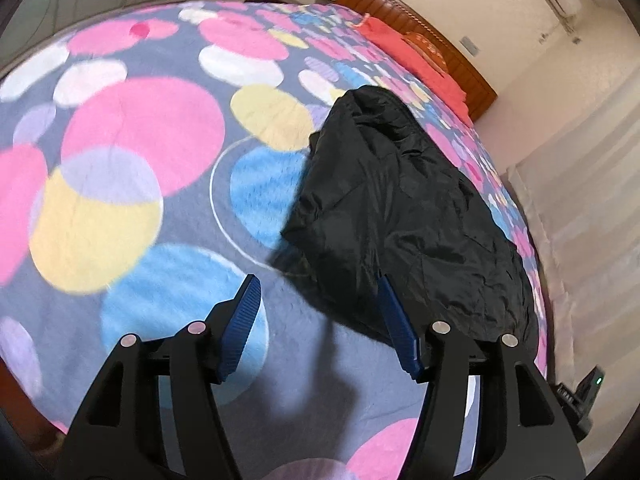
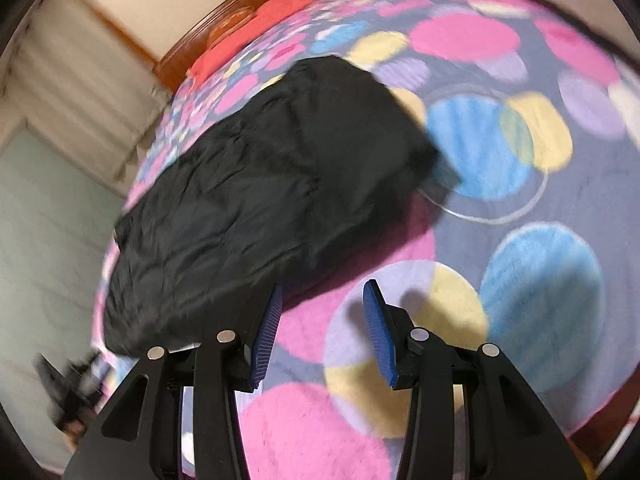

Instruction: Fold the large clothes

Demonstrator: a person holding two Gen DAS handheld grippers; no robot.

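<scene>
A black, shiny jacket (image 1: pixel 404 208) lies folded into a long bundle on a bed with a dotted blanket (image 1: pixel 132 128). In the left wrist view it lies ahead and to the right. My left gripper (image 1: pixel 318 288) is open and empty above the blanket, its right fingertip at the jacket's near edge. In the right wrist view the jacket (image 2: pixel 260 192) lies ahead and to the left. My right gripper (image 2: pixel 324 292) is open and empty above the blanket (image 2: pixel 520 152), its left fingertip close to the jacket's near edge.
A red pillow (image 1: pixel 412 52) and a wooden headboard (image 1: pixel 436 36) are at the far end of the bed. The bed's edge runs along the far side of the jacket, with floor (image 1: pixel 580 240) beyond. A dark device (image 1: pixel 580 400) stands at the lower right.
</scene>
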